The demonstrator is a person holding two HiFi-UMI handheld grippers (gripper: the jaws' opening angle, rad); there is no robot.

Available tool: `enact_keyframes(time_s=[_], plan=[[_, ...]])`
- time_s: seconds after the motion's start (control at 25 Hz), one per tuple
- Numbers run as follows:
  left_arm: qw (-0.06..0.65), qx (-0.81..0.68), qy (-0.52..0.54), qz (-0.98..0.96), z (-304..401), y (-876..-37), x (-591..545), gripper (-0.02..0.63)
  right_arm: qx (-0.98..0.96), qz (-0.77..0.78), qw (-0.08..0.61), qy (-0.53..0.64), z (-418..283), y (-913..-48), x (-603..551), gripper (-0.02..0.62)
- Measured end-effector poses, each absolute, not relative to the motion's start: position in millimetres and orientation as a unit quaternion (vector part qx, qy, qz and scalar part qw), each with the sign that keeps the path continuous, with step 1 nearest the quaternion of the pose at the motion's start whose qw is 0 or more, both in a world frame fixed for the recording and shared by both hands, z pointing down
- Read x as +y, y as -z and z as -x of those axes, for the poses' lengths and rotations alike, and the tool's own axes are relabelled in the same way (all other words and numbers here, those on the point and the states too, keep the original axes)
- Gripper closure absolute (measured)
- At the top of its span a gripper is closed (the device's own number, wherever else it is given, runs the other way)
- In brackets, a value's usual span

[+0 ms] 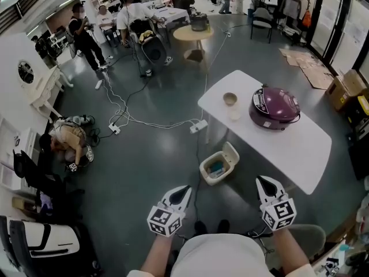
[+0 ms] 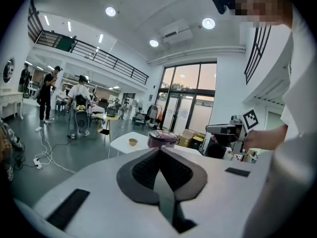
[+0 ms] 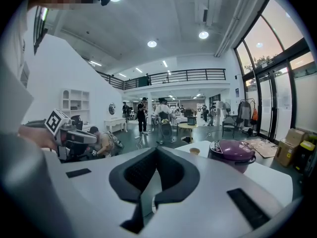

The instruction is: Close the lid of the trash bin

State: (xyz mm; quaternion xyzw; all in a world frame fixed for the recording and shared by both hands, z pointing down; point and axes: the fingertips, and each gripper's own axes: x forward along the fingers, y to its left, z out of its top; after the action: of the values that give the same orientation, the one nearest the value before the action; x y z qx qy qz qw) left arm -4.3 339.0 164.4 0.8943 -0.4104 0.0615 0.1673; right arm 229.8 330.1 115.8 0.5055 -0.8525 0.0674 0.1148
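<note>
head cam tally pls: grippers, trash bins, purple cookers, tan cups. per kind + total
Grippers: 2 (left gripper, right gripper, both shut, empty)
Trash bin: 1, on the floor, lid open
Purple cooker: 1, on the white table
Tan cup: 1, on the same table
Total: 5

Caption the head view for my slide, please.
Shut left gripper and shut right gripper hover before the open trash bin.

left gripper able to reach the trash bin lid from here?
Probably yes. The trash bin sits on the floor just ahead of the left gripper, nothing between them. Its lid stands open on the far side, by the table, so reach over the bin.
</note>
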Motion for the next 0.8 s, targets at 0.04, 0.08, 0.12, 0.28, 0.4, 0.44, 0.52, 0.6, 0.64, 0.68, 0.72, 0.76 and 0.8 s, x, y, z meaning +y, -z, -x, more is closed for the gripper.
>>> enact_keyframes(time_s=[0.04, 0.08, 0.12, 0.28, 0.4, 0.44, 0.52, 0.6, 0.64, 0.68, 0.72, 0.76, 0.8], plan=[[0.168, -0.409, -0.061, -0.895, 5, -166, 339, 0.589, -0.852, -0.507, 0.116, -0.068, -229, -117, 330, 0.583], [0.169, -0.408, -0.062, -0.895, 5, -167, 340, 0.589, -0.85, -0.509, 0.116, -0.069, -228, -119, 331, 0.583], [0.171, -0.406, -0.062, -0.896, 6, -168, 340, 0.589, -0.849, -0.511, 0.116, -0.07, -227, -120, 331, 0.583], [0.176, -0.401, -0.065, -0.897, 10, -174, 343, 0.589, -0.844, -0.517, 0.118, -0.076, -223, -125, 334, 0.558], [0.178, -0.398, -0.065, -0.897, 15, -178, 344, 0.589, -0.842, -0.52, 0.119, -0.079, -219, -128, 337, 0.541], [0.179, -0.397, -0.065, -0.898, 17, -179, 345, 0.589, -0.841, -0.521, 0.119, -0.08, -217, -129, 337, 0.538], [0.18, -0.395, -0.067, -0.899, 22, -182, 346, 0.589, -0.839, -0.524, 0.121, -0.083, -213, -131, 338, 0.525], [0.181, -0.392, -0.069, -0.9, 25, -184, 346, 0.589, -0.838, -0.525, 0.123, -0.085, -209, -132, 339, 0.515], [0.181, -0.39, -0.07, -0.9, 26, -186, 347, 0.589, -0.837, -0.525, 0.125, -0.086, -207, -133, 340, 0.509], [0.182, -0.388, -0.07, -0.901, 28, -187, 348, 0.589, -0.837, -0.526, 0.125, -0.087, -206, -133, 341, 0.504], [0.183, -0.386, -0.071, -0.901, 29, -188, 349, 0.589, -0.836, -0.527, 0.126, -0.087, -204, -134, 342, 0.5], [0.183, -0.384, -0.072, -0.902, 30, -190, 350, 0.589, -0.836, -0.528, 0.126, -0.088, -203, -134, 344, 0.497], [0.184, -0.383, -0.073, -0.902, 31, -191, 351, 0.589, -0.835, -0.529, 0.127, -0.088, -201, -135, 345, 0.494]])
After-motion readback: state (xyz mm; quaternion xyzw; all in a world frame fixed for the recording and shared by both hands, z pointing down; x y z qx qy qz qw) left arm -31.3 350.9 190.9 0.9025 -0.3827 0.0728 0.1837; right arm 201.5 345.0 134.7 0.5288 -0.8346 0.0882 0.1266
